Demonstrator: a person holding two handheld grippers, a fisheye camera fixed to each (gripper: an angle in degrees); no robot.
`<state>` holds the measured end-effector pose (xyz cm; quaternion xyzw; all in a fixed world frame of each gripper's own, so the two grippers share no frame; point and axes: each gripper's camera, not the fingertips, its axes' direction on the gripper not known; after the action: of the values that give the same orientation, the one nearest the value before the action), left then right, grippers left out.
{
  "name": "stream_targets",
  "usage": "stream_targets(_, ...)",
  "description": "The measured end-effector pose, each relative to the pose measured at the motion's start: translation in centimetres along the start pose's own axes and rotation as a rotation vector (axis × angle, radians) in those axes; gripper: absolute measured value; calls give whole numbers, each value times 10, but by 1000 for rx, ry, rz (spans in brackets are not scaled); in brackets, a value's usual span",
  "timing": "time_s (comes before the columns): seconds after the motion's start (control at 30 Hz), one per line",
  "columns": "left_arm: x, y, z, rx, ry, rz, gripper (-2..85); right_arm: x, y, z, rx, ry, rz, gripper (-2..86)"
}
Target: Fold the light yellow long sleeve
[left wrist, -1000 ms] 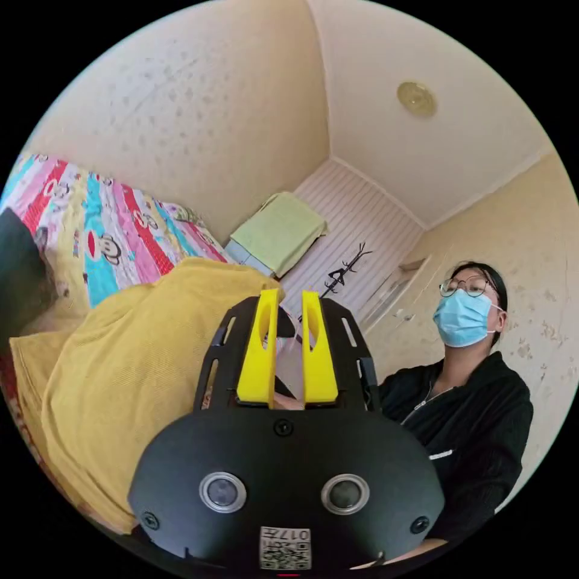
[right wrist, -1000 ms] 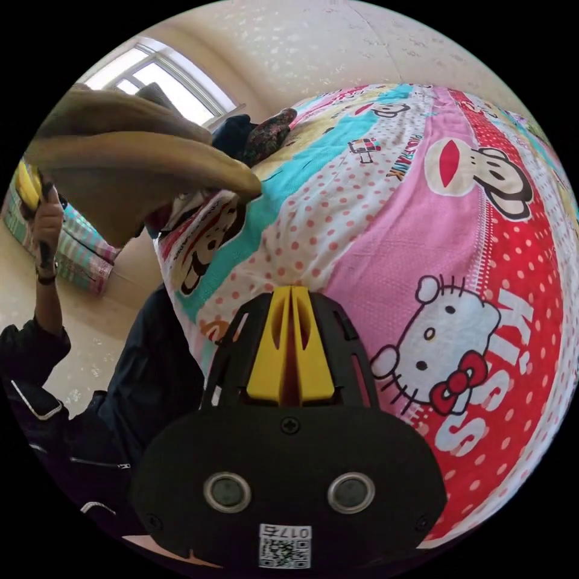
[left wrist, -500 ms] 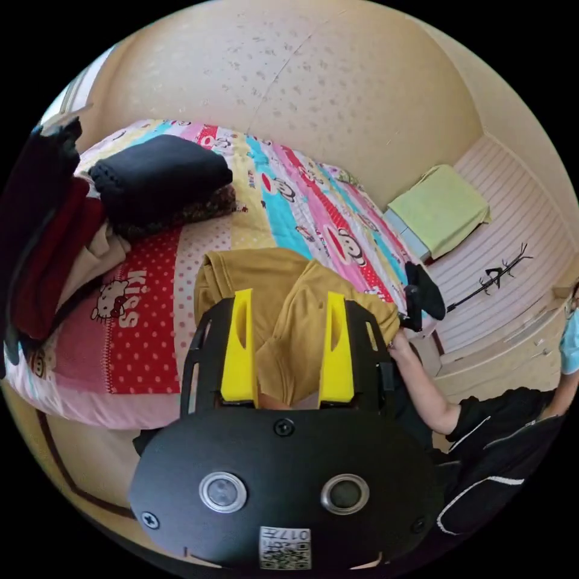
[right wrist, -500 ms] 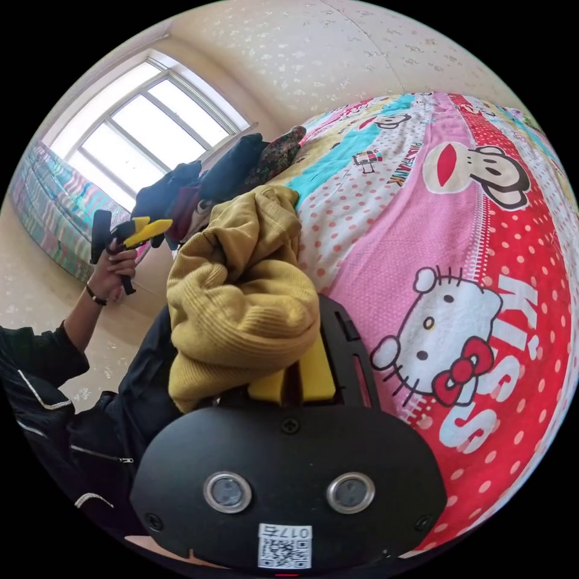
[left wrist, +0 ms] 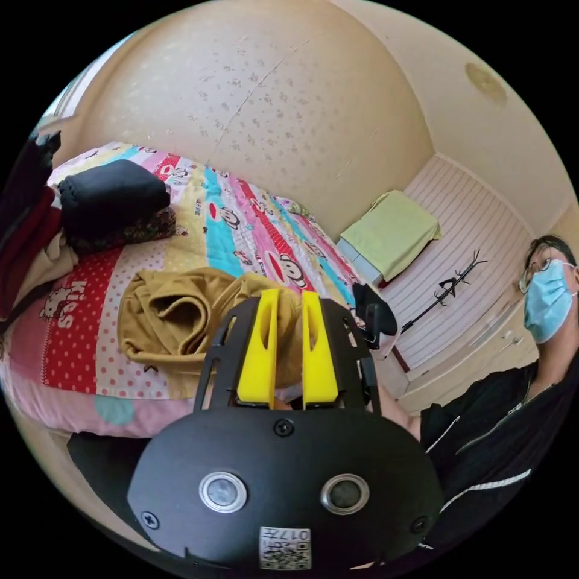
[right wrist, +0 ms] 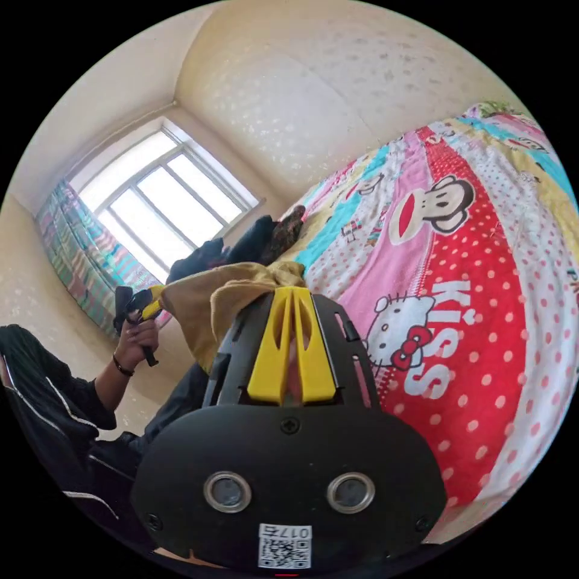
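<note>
Your left gripper [left wrist: 288, 301] has its jaws narrow, w/ a gap and nothing pinched. Your right gripper [right wrist: 292, 294] nips the top [left wrist: 181, 316] at its tips. It's bunched near the bed [left wrist: 78, 356] front edge, so you can lift & spread it.

Left hand-held gripper [left wrist: 288, 301] jaws narrowed from half a second ago. Yellow top [left wrist: 166, 316] now bunched on the bed [left wrist: 72, 356], no longer draped over the right hand-held gripper [right wrist: 292, 297].
</note>
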<state>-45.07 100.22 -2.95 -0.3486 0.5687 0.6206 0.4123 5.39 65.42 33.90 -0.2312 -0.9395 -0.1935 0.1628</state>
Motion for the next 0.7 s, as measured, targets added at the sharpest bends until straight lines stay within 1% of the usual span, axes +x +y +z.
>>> stream_targets(0.03, 6, -10, 2, 69, 99, 17, 2, -4, 2, -10, 61, 6, -3, 33)
stream_targets(0.07, 13, -22, 5, 150, 249, 44, -4, -13, 8, -31, 198, 21, -3, 44)
stream_targets(0.1, 17, -29, 9, 185, 325, 65, -5, -24, 19, -49, 340, 23, -27, 58)
stream_targets(0.13, 27, -43, 19, 223, 427, 120, -7, -29, 24, -56, 403, 15, -54, 63)
stream_targets(0.17, 39, -59, 36, 184, 425, 166, -7, -40, 33, -64, 489, -19, -117, 72)
stream_targets(0.2, 44, -67, 47, 141, 390, 175, -7, -50, 35, -64, 488, -57, -161, 77)
stream_targets(0.23, 49, -80, 68, 46, 294, 153, -6, -54, 34, -61, 462, -72, -177, 79)
stream_targets(0.27, 50, -88, 86, -26, 242, 128, -4, -61, 30, -50, 377, -94, -200, 85)
stream_targets(0.3, 49, -90, 94, -51, 242, 126, -2, -66, 25, -36, 274, -116, -204, 91)
stream_targets(0.33, 46, -90, 105, -85, 268, 129, 5, -68, 23, -29, 226, -128, -203, 95)
stream_targets(0.4, 31, -83, 115, -124, 260, 70, 32, -74, 19, -5, 61, -141, -205, 103)
stream_targets(0.43, 16, -75, 115, -123, 155, -10, 65, -76, 18, 0, 31, -143, -220, 105)
stream_targets(0.47, 1, -64, 110, -108, 5, -76, 123, -83, 18, 8, -21, -147, -265, 110)
stream_targets(0.5, -5, -59, 106, -111, -67, -98, 152, -91, 19, 15, -73, -148, -335, 112)
stream_targets(0.53, -17, -48, 99, -127, -196, -127, 158, -98, 20, 19, -101, -142, -386, 114)
stream_targets(0.57, -26, -37, 92, -141, -309, -153, 160, -112, 24, 28, -171, -84, -489, 115)
stream_targets(0.6, -31, -31, 90, -153, -356, -163, 159, -126, 30, 40, -245, 38, -574, 115)
stream_targets(0.67, -45, -6, 87, -228, -492, -201, 137, -141, 39, 55, -296, 195, -639, 112)
stream_targets(0.7, -48, -1, 88, -250, -516, -207, 134, -146, 43, 59, -283, 220, -638, 107)
